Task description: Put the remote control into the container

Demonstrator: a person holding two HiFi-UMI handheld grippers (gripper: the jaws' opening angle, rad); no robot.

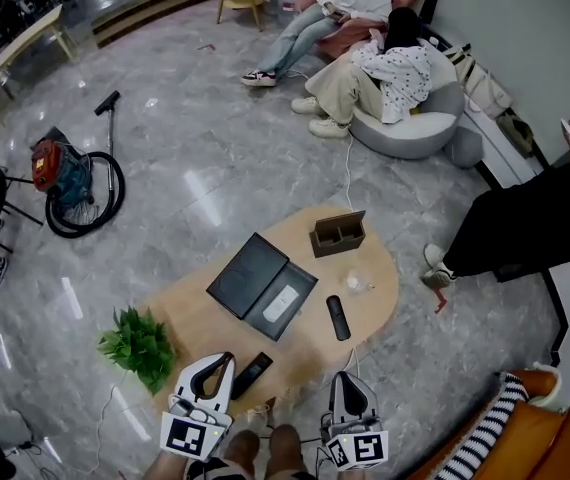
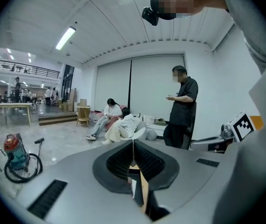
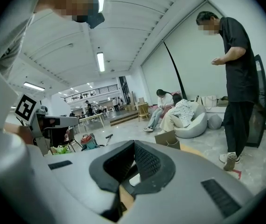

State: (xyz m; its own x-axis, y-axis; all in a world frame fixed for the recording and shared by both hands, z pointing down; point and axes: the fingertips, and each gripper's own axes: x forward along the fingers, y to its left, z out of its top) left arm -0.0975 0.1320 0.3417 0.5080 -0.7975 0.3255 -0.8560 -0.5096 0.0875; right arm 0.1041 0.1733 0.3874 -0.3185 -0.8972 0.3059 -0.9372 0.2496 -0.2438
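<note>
Your left hand-held gripper (image 1: 225,360) and right hand-held gripper (image 1: 351,378) hang pressed together, empty, over the desk (image 1: 200,328); a white remote control (image 1: 279,303) lies inside the black container (image 1: 241,272), a black remote (image 1: 337,317) beside it.

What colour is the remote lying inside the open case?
The remote is white, against the dark open case; shows best in the head view.

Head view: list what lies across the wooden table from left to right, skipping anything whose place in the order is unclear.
Green plant → open black case → black remote.
</note>
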